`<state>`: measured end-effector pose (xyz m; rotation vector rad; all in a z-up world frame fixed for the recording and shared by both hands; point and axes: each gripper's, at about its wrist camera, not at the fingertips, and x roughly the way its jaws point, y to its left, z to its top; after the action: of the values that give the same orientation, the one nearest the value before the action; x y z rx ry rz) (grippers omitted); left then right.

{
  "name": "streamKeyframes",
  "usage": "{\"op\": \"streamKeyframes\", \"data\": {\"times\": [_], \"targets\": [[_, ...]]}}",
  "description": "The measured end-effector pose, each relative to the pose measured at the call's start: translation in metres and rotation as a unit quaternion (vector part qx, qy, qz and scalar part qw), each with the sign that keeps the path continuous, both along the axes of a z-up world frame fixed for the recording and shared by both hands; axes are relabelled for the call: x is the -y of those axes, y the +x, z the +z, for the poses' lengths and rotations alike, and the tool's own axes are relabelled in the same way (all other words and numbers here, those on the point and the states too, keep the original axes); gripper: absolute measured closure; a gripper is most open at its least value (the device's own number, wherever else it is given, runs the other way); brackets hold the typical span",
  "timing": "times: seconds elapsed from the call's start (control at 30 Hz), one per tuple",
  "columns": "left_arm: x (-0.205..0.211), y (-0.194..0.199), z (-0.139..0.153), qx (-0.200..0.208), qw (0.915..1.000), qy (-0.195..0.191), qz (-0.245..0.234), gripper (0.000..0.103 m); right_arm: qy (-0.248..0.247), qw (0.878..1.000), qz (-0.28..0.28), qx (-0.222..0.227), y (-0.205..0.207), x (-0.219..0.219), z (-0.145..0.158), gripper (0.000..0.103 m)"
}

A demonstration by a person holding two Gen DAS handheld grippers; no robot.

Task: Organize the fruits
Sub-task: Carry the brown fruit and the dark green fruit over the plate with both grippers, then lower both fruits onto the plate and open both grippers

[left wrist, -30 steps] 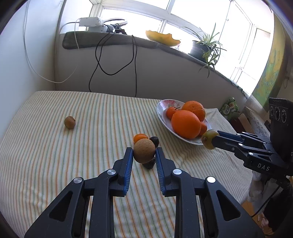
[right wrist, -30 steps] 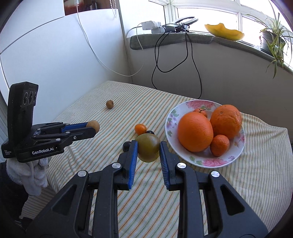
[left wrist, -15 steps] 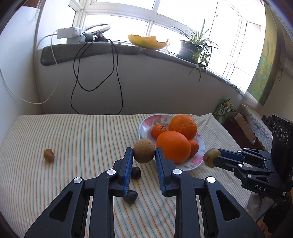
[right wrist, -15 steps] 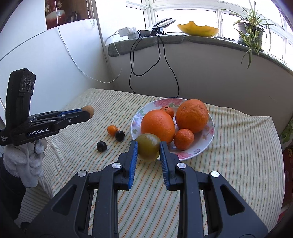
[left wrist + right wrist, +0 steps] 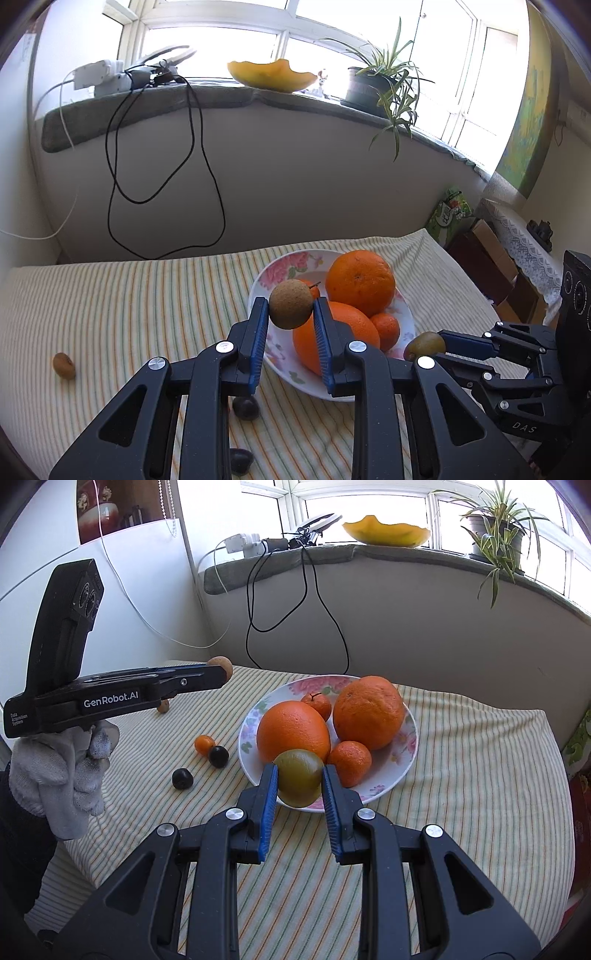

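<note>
Counting fruit first: two big oranges and two small tangerines sit on the flowered plate. My left gripper is pinched on one round brown fruit, held above the plate's 9 o'clock rim in the left wrist view. My right gripper is clamped on one olive-green fruit, which hangs over the plate's 6 o'clock edge, right in front of the nearer orange.

Loose on the striped cloth, off the plate at its 9 o'clock in the right wrist view:
- one tiny orange fruit
- two dark round fruits, one touching the tiny orange fruit, the other apart at 7 o'clock of it
- one small brown fruit, well apart toward the far left; in the right wrist view it is half hidden behind my left gripper

My left hand wears a white knit glove.

Around: one yellow bowl-like dish and one potted plant on the windowsill, both at 12 o'clock of the plate. One white power strip is there too, with black cables hanging down the wall. The stacked oranges fill most of the plate, leaving bare plate mainly at its left side in the left wrist view.
</note>
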<state>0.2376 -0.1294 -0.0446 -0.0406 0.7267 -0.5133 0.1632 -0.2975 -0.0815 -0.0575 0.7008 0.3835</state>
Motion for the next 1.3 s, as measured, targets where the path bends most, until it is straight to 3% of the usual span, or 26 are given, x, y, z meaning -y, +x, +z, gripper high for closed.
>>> {"op": "streamKeyframes", "data": {"times": [0.3,0.7,1.13,1.3], "targets": [[0.015,0.019,-0.003,-0.004,1.0,0.005,-0.002,0.08,0.004,1.0,-0.024,0.006,0.015,0.018,0.001,0.078],[0.016,0.041,-0.024,-0.038,0.9993,-0.002,0.006,0.08,0.0,0.998,-0.067,0.003,0.044,0.041,-0.004,0.078],[0.023,0.043,-0.022,-0.041,0.9992,0.001,-0.003,0.079,0.005,0.998,-0.055,-0.013,0.051,0.038,-0.016,0.078],[0.026,0.042,-0.018,-0.036,0.9994,0.003,-0.002,0.068,0.004,0.999,-0.053,-0.011,0.05,0.036,-0.016,0.073]]}}
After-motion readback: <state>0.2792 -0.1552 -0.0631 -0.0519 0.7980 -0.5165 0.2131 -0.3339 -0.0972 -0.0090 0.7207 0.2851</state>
